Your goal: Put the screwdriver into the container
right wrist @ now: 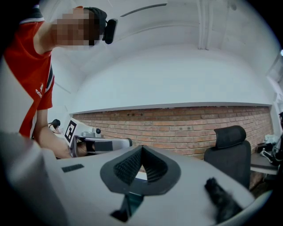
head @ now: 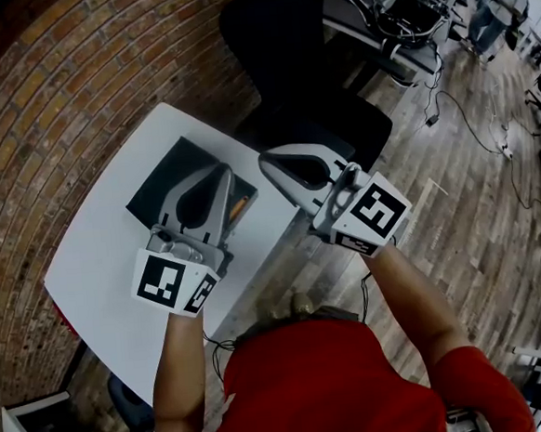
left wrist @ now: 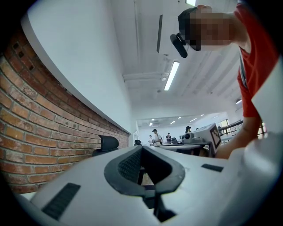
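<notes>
Orange is all I get of the screwdriver point(head: 239, 206): a small sliver poking out just to the right of the left tool point(head: 223, 173). It's over the dark container point(head: 161, 189), which sits under that tool on the white worktop point(head: 102, 261). To me it looks like it's lying in the container already, but the tool covers most of it, so I can't swear to it.

Both tools are closed with nothing in them. The left one's jaws meet at the tip, and so do the right tool point(head: 268, 162)'s, which hangs near the left one, out past the worktop edge.

So my guess is the drop is done. If it isn't, the next move is to open the jaws and come down on the handle.

Neither gripper view helps, since both point level at the brick wall point(right wrist: 177, 123) and show no worktop at all.
</notes>
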`<move>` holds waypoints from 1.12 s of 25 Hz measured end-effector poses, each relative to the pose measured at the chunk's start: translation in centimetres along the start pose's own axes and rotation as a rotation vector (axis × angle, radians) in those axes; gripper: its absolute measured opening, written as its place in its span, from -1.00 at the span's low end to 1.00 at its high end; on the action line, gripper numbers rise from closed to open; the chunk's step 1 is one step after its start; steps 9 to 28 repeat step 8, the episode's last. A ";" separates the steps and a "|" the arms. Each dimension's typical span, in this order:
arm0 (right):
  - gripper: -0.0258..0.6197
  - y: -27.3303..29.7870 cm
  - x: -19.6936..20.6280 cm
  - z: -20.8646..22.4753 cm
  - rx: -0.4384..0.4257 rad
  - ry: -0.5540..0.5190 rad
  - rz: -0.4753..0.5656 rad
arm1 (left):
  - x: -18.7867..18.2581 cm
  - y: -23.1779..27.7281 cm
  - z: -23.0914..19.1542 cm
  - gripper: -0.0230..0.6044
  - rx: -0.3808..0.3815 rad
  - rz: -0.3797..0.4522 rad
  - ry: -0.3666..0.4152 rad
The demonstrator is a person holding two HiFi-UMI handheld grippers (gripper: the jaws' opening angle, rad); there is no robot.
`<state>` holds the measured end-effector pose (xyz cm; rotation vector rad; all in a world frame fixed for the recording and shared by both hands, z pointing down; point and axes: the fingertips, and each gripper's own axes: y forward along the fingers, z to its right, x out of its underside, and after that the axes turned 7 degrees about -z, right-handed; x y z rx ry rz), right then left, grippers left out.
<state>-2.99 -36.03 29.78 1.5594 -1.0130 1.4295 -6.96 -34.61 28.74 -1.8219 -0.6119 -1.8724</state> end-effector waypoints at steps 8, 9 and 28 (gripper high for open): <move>-0.83 0.1 0.2 -0.2 0.002 0.001 -0.014 | 0.0 -0.2 0.1 -0.89 -0.004 0.002 0.003; -0.83 0.1 0.2 -0.2 0.002 0.001 -0.014 | 0.0 -0.2 0.1 -0.89 -0.004 0.002 0.003; -0.83 0.1 0.2 -0.2 0.002 0.001 -0.014 | 0.0 -0.2 0.1 -0.89 -0.004 0.002 0.003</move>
